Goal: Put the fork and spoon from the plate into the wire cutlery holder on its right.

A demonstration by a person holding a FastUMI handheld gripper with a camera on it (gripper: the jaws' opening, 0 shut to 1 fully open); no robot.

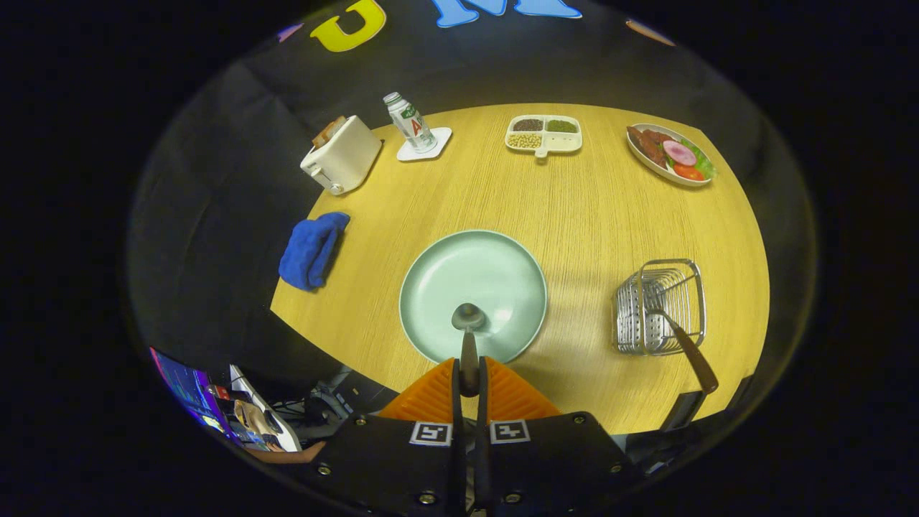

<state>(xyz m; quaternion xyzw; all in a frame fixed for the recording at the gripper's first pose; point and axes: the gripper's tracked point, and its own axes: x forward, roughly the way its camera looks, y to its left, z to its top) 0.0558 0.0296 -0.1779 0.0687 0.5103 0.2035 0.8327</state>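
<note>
The tongs point(468, 384) pinch the spoon point(468, 337) by its handle, bowl pointing ahead over the plate point(431, 287), with the wire cutlery holder point(660, 305) off to their right.

I can't make out much readable txt from here: the bottle point(409, 122) on its white coaster point(425, 145) has a label w/ a big red "A" (rest too small to read). Two square black-and-white marker tags point(469, 432) sit on the gripper point(469, 373) body, no letters.
</note>
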